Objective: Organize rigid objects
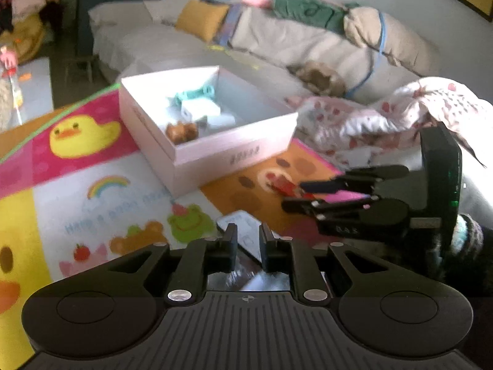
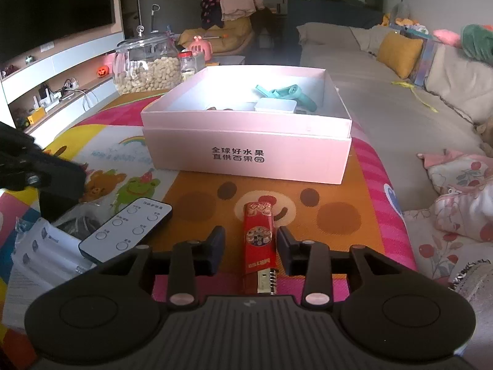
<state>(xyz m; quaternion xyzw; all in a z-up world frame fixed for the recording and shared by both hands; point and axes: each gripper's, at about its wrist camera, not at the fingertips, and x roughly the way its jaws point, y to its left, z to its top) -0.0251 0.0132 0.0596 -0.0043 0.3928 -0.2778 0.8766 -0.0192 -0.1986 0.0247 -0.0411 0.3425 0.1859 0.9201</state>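
Remote (image 2: 126, 231) was clamped in your left gripper (image 1: 248, 242), while your right gripper (image 2: 250, 246) stood open astride the red lighter (image 2: 258, 240).

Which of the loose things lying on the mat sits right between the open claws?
The red lighter: it lies lengthwise between the right gripper's spread fingers, untouched. The white remote lies off to its left, outside them.

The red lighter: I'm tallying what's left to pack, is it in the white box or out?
Out. The red lighter lies flat on the mat, in front of the white box.
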